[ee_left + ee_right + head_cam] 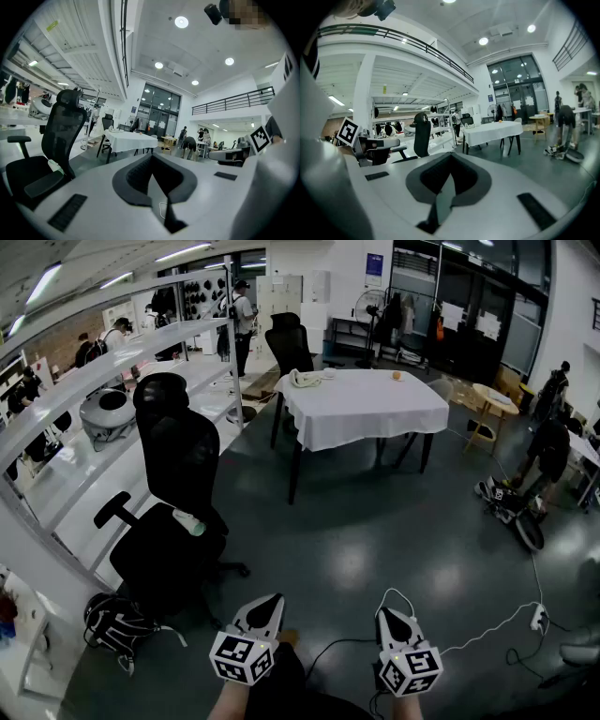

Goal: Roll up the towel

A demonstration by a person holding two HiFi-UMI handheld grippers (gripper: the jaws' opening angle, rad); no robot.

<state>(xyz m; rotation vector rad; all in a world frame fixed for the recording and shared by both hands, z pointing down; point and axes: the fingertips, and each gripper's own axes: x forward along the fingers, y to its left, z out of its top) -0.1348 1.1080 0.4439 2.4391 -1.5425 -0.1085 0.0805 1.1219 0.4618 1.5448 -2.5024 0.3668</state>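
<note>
A crumpled pale towel [305, 379] lies at the far left corner of a table with a white cloth [366, 404], across the room. My left gripper [267, 602] and right gripper [389, 613] are held low at the bottom of the head view, side by side, several steps short of the table. Both point toward it with jaws shut and nothing between them. In the left gripper view the shut left gripper [152, 161] faces the table [131, 140] in the distance. The right gripper [450, 164] is likewise shut, with the table [492, 132] far ahead.
A black office chair [178, 493] stands left of my path, beside long white shelving [94, 427]. A black backpack [117, 620] lies by the chair. A white cable [487, 629] runs over the floor at right. People and a round wooden table [495, 399] are at far right.
</note>
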